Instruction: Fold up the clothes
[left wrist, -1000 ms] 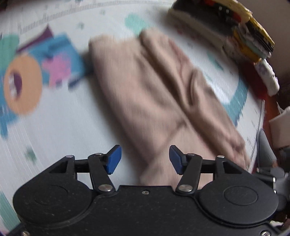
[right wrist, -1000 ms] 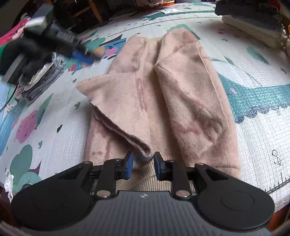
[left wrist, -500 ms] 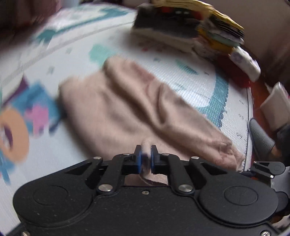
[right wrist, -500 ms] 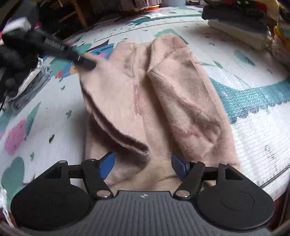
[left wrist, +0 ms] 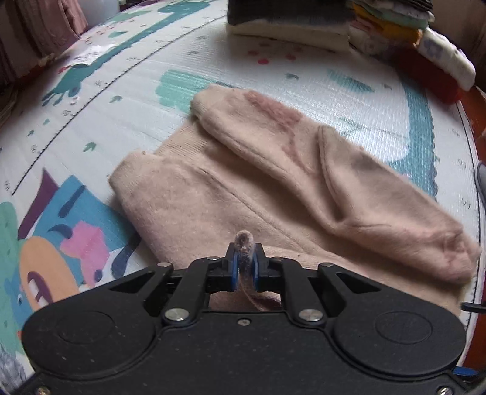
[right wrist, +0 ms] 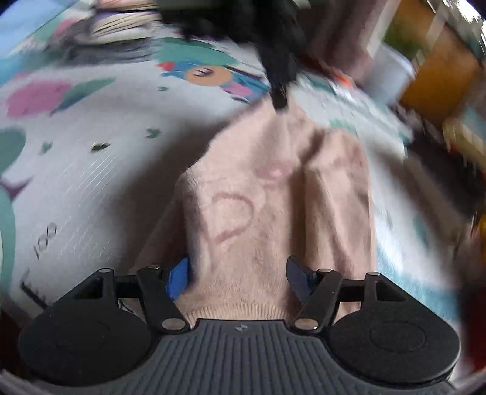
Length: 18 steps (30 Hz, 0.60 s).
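Observation:
A fuzzy pink sweater (left wrist: 273,182) lies on the patterned play mat (left wrist: 152,76), its sleeves folded over the body. My left gripper (left wrist: 244,267) is shut on a pinch of the sweater's near edge. In the right wrist view the sweater (right wrist: 273,212) shows a heart outline, and the view is blurred. My right gripper (right wrist: 238,278) is open, its blue pads either side of the sweater's ribbed hem. The left gripper (right wrist: 278,94) shows there as a dark blur holding the sweater's far edge.
A stack of folded clothes (left wrist: 334,24) sits at the mat's far edge, with more bundles (left wrist: 440,60) to the right. The mat's right edge (left wrist: 467,136) drops off to a red floor. Blurred furniture (right wrist: 425,60) stands beyond the mat.
My left gripper closed on the sweater's edge and holds it. My right gripper let go of the sweater, opened, and swung round to the ribbed hem.

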Tool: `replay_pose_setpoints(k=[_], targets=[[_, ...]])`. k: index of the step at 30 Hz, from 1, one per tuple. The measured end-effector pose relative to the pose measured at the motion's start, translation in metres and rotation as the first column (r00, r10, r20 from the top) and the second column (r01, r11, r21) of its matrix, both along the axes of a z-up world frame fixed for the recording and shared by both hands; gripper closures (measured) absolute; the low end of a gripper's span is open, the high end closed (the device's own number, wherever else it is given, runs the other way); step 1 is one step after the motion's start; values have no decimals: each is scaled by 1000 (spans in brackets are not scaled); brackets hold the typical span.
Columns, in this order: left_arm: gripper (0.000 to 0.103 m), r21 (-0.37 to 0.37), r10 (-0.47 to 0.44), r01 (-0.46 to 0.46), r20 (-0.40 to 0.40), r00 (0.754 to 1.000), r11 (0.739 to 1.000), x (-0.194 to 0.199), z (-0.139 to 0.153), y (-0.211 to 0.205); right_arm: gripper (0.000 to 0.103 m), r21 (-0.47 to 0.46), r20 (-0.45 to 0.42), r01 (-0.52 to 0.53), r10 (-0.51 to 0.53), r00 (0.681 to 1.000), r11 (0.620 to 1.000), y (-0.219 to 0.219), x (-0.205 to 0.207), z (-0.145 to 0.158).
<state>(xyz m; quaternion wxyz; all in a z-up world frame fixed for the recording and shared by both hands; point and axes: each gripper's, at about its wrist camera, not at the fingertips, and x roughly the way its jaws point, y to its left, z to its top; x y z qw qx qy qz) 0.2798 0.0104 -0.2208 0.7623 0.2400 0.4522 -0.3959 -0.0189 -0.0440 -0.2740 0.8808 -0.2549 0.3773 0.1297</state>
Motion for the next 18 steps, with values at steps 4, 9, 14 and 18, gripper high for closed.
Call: replay_pose_setpoints(k=[4, 9, 14, 18], targets=[[95, -123, -57, 58, 11, 998, 991, 1, 3, 6, 35, 0, 77, -155, 155, 985, 988, -1, -17, 12], [95, -137, -115, 118, 26, 993, 984, -1, 2, 1, 38, 155, 109, -168, 152, 982, 973, -7, -7, 29], [95, -171, -118, 115, -6, 993, 978, -5, 3, -1, 45, 144, 37, -295, 293, 955, 944, 15, 23, 21], [95, -169, -79, 74, -21, 997, 983, -3, 0, 11, 77, 124, -77, -307, 317, 945, 944, 1, 35, 11]])
